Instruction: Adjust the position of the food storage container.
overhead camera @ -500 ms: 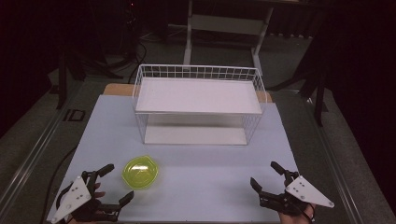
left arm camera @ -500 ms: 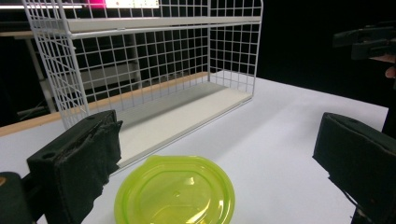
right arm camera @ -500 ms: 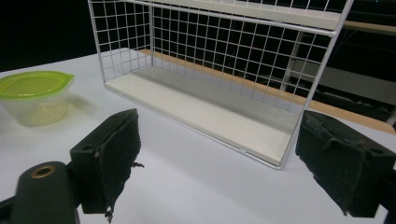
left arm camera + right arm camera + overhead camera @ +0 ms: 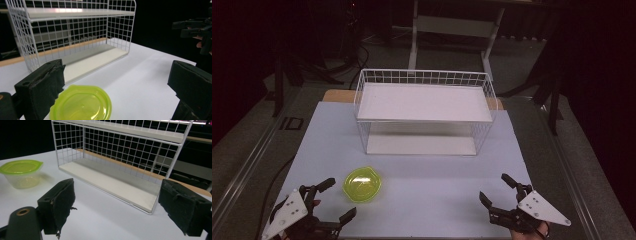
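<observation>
A small clear container with a yellow-green lid (image 4: 362, 184) sits on the white table sheet (image 4: 427, 170) near the front left. My left gripper (image 4: 339, 199) rests just left of it, open, with the container (image 4: 81, 105) low between its wide jaws and touching neither pad. My right gripper (image 4: 493, 187) is at the front right, open with nothing between its fingers. In the right gripper view, that gripper (image 4: 120, 200) faces a white wire rack (image 4: 120, 157), and the container (image 4: 21, 172) stands far to the left. The left gripper (image 4: 117, 75) looks toward the rack (image 4: 75, 32).
The two-shelf white wire rack (image 4: 424, 102) stands at the middle back of the table; both shelves are bare. The right gripper (image 4: 195, 25) appears far off at the top right of the left gripper view. Dark floor, cables and stands surround the table.
</observation>
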